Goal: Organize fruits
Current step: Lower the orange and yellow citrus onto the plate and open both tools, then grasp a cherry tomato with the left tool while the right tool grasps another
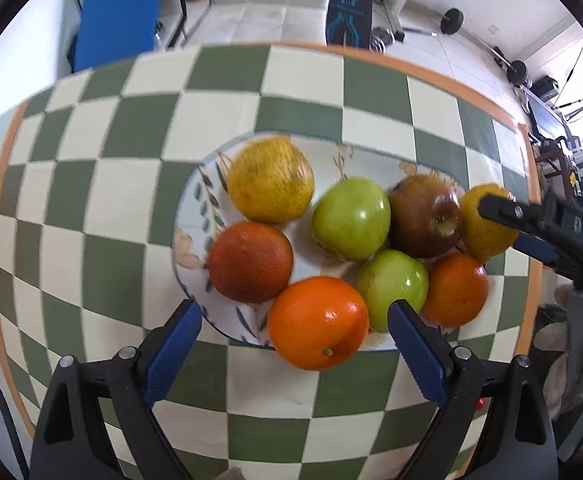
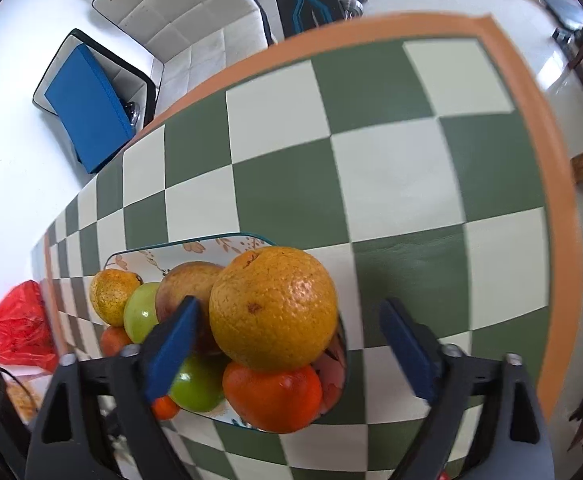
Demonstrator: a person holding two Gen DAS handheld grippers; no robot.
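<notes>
A: Left wrist view: left gripper (image 1: 293,340) at bottom centre, jaws spread, empty, above the plate (image 1: 195,200) of fruit at centre.

B: Right wrist view: right gripper (image 2: 287,344) angled downward, jaws apart; yellow-orange citrus (image 2: 273,308) between them at lower centre, contact unclear.

Plate (image 2: 195,245) mostly hidden under fruit; background blurred.

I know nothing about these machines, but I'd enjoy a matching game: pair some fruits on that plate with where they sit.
Things:
1. bright orange round orange
2. dark red-brown apple
3. large bumpy yellow citrus
4. yellow-orange citrus

Places:
A. far left of the flowered plate
B. at the right claw
C. nearest the left claw
D. beside the upper green apple

Pairs: 1-C, 2-D, 3-A, 4-B
</notes>
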